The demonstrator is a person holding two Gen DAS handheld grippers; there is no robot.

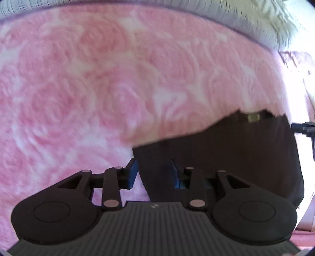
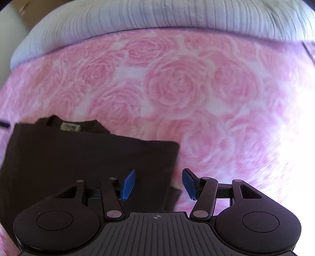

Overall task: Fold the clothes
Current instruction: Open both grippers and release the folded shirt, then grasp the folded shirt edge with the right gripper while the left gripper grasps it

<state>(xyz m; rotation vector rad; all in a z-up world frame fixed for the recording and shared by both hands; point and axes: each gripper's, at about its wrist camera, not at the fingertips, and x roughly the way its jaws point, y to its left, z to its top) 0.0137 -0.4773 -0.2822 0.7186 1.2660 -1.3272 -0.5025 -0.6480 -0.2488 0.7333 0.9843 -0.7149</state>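
A dark brown folded shirt lies on the pink rose-patterned bedspread, its collar label at the far edge. My left gripper is open, its blue pads straddling the shirt's left edge. In the right wrist view the same shirt lies at the left with its label showing. My right gripper is open, its pads either side of the shirt's right edge. The right gripper's tip shows at the right rim of the left wrist view.
A white ribbed blanket or pillow runs along the far edge of the bed and also shows in the left wrist view. The bedspread stretches beyond and beside the shirt.
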